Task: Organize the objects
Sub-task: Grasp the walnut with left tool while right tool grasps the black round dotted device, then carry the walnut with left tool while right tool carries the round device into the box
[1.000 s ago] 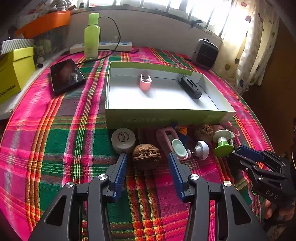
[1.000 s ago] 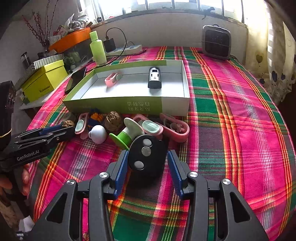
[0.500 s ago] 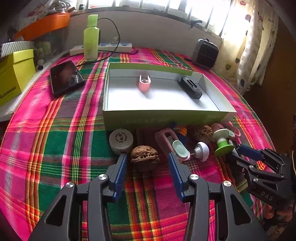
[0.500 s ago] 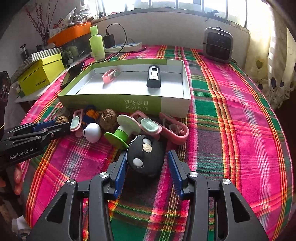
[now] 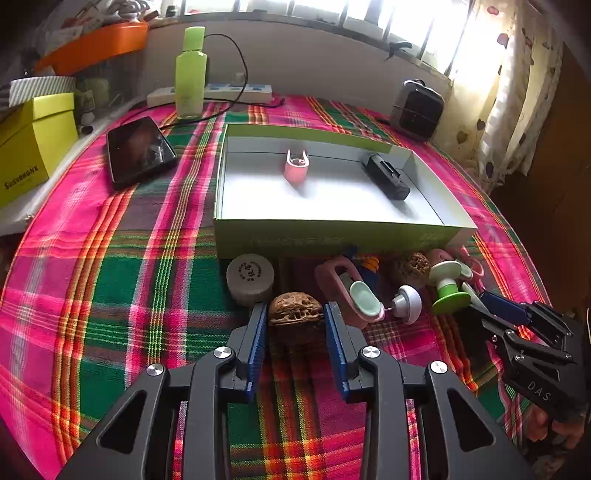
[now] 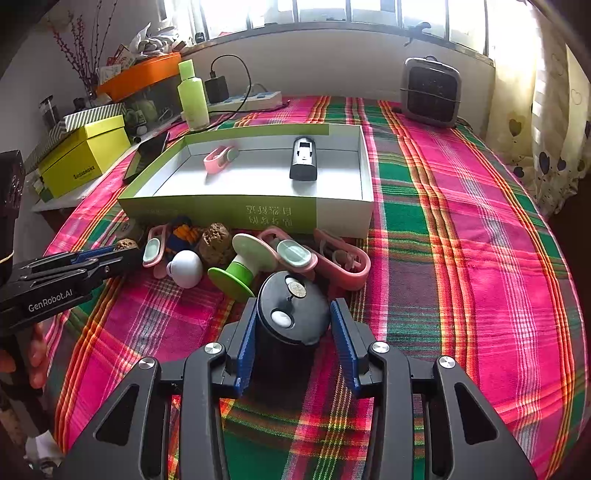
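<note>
**Supervisor:** Report the current step.

**Operator:** Grasp phase, both sides. My left tool (image 5: 295, 325) has just been closing; its blue pads now bracket the wrinkled brown walnut (image 5: 294, 313) and appear to touch both its sides. The walnut sits on the desk, just in front of the shallow green-and-white cardboard tray (image 5: 332, 238). My right tool (image 6: 293, 328) has also been closing, with the black round-topped device with silver buttons (image 6: 291, 310) between its pads. The left pad is against it; I cannot tell whether the right pad has made contact.

**Supervisor:** Next move?

**Operator:** In my judgement: confirm both grips are firm, lift straight up to clear the neighbouring clutter, then carry over the near wall and set down on the bare tray floor. A pink clip (image 5: 296, 170) and a black rectangular block (image 5: 388, 177) already lie inside, well apart.

**Supervisor:** Surface and room?

**Operator:** The desk carries a pink, green and orange plaid cloth (image 6: 461, 258), slightly wrinkled. Behind it, a bright window (image 6: 332, 11), a light green bottle (image 6: 192, 96) and a small grey heater (image 6: 432, 92).
</note>
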The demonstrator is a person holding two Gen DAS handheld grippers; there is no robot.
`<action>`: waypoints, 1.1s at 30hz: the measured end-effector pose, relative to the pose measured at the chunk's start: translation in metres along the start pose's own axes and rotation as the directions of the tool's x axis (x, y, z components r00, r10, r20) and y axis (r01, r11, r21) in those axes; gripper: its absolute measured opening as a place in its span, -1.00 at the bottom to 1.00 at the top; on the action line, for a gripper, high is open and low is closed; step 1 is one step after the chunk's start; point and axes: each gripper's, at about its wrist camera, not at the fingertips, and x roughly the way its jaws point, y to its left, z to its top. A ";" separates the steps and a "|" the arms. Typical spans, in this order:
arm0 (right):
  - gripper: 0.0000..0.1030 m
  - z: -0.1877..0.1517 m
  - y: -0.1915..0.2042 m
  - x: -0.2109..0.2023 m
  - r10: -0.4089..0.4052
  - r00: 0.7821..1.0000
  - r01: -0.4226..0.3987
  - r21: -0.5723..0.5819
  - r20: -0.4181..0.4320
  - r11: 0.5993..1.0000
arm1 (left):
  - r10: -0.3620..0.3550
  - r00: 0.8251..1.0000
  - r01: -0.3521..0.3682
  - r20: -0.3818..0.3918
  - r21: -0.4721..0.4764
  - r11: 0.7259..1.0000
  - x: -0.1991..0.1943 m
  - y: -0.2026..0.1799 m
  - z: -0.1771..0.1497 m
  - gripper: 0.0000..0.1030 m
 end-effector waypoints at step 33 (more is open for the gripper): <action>-0.29 0.017 0.007 -0.016 0.070 0.995 -0.069 -0.010 0.069 0.998 | -0.029 0.999 0.028 0.043 0.013 1.000 -0.018 -0.017 0.013 -0.44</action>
